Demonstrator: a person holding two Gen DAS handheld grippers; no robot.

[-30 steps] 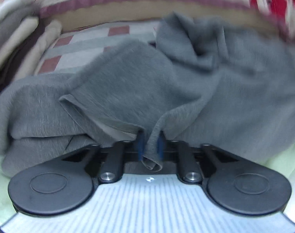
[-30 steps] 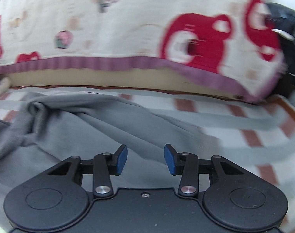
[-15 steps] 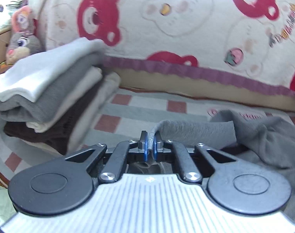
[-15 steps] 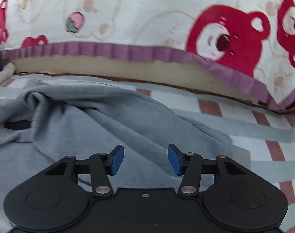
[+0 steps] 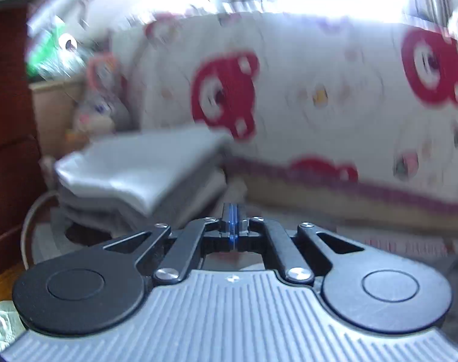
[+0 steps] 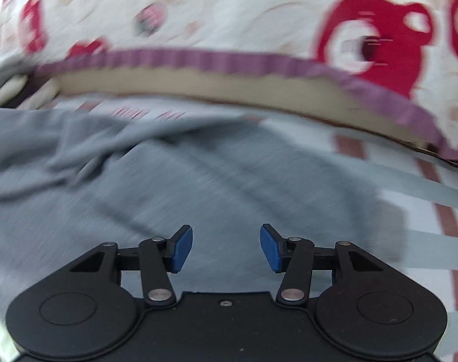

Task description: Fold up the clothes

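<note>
1. Straight ahead of my left gripper (image 5: 233, 221) the view is badly blurred; its blue pads are pressed flat together and I see no cloth between them.
2. Far left of that gripper sits a stack of folded clothes (image 5: 138, 175), white piece on top, grey layers under it.
3. Behind the stack a cream cover with red bear prints (image 5: 304, 96) hangs down, purple trim along its lower edge.
4. Further left I make out a soft toy (image 5: 99, 111) against the cover, too smeared to tell more, and dark wooden furniture (image 5: 8, 120) at the frame edge.
5. Bright window light washes out the top of the left view.
6. On my right side, the right gripper (image 6: 226, 249) has its jaws standing apart, nothing between the pads.
7. It hovers over the grey garment (image 6: 198, 181), which lies crumpled on the checked sheet (image 6: 425, 211), bunched folds toward the left, flatter toward the near side.
8. I can't tell whether the pads touch the fabric; it shows through the gap below them.
9. The garment's right edge ends short of the red-and-grey checks on the right.
10. Same bear-print cover runs across the far side of the right view, its purple trim and a beige edge under it just beyond the garment.
</note>
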